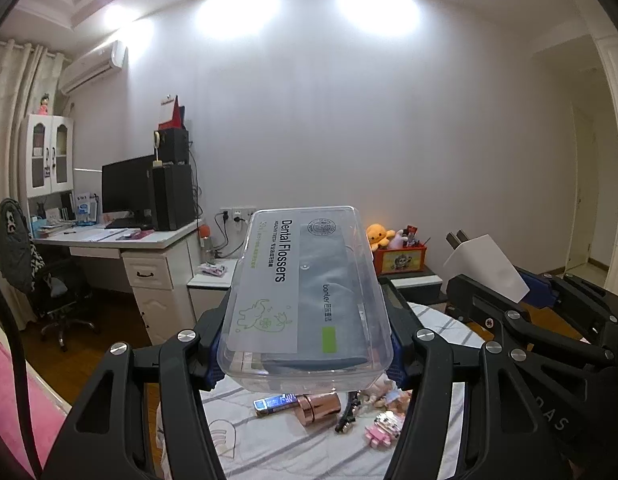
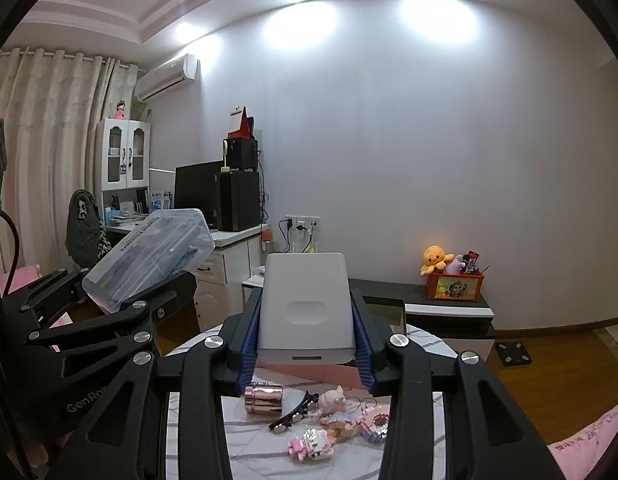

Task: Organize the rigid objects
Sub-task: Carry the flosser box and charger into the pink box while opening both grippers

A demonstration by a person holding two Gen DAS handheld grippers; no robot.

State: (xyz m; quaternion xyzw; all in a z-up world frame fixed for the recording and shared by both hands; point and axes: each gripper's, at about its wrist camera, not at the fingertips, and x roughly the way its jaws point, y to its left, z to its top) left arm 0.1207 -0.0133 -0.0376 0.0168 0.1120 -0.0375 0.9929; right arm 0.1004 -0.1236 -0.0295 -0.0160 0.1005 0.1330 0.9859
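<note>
Two hand-held grippers are hovering above a small table draped in a white striped cloth (image 2: pixel 425 340), each carrying one item. The left gripper (image 1: pixel 305 344) is holding a clear plastic dental flosser box (image 1: pixel 305 296), its jaws clamped against the box's long sides, lid label facing up. The right gripper (image 2: pixel 307 344) is holding a white charger plug (image 2: pixel 307 308), jaws pressed on its two flat sides, with the body sticking forward past the fingertips.

Judging by the layout, the tidying is only partly along. Two items are lifted but neither is set down anywhere. Below and beyond the jaws, several things are still lying loose on the cloth: a rose-gold metallic cylinder (image 2: pixel 264 399), a black hair clip (image 2: pixel 293 416), a small pink pig figure (image 2: pixel 333 399), a pink block toy (image 2: pixel 311 446) and a tangle of other small toys. No container for them can be made out for certain.

The left wrist view is showing what the right is not: the plug's two metal prongs (image 1: pixel 457 238), far right of the left jaws, and a blue-labelled small item (image 1: pixel 275 404) beside the cylinder, just under the box. The right wrist view is showing the plug's recessed oval and end slot, a pink surface directly beneath its jaws, and the flosser box tilted upward, far left.
</note>
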